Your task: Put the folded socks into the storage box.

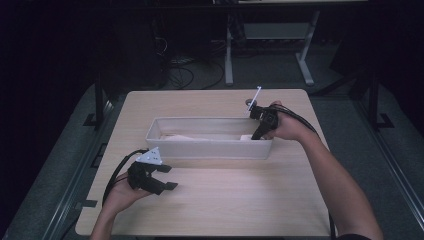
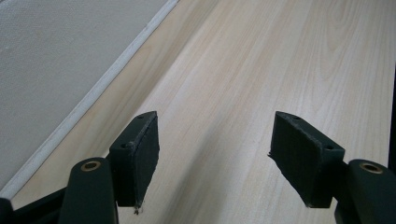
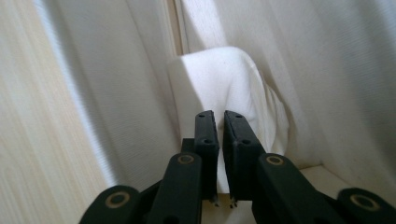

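Landmark: a long, pale grey rectangular bin (image 1: 210, 145) set crosswise on a light wooden table (image 1: 240, 205). Left of and nearer than the bin's near-left corner: the left gripper (image 1: 167, 177), black, held in the person's left hand (image 1: 120, 195) just above the tabletop, a grey three-cornered plate (image 1: 150, 156) on top of it and a dark cable looping off its rear. In the left gripper view its two pads (image 2: 140, 158) stand spread wide apart with bare wood grain between them and the bin's outer wall (image 2: 56, 70) slanting past on one side; nothing lies between the jaws. Inside the bin, toward its left and middle: a flat pale sheet-like item on the bin floor, too dim to identify. Inside the bin at its right end: a piece of white cloth (image 3: 224, 88), bunched up against the corner where two inner walls meet; the high view shows it as a small white patch (image 1: 246, 137). Above the bin's right end: the right gripper (image 1: 257, 135), black, held in the person's right hand (image 1: 287, 125), reaching down over the rim into the bin. In the right gripper view its jaws are drawn almost together, a thin gap left, their tips at the cloth; whether cloth is pinched between them cannot be told. Behind the bin's right end: a small round hole in the tabletop.
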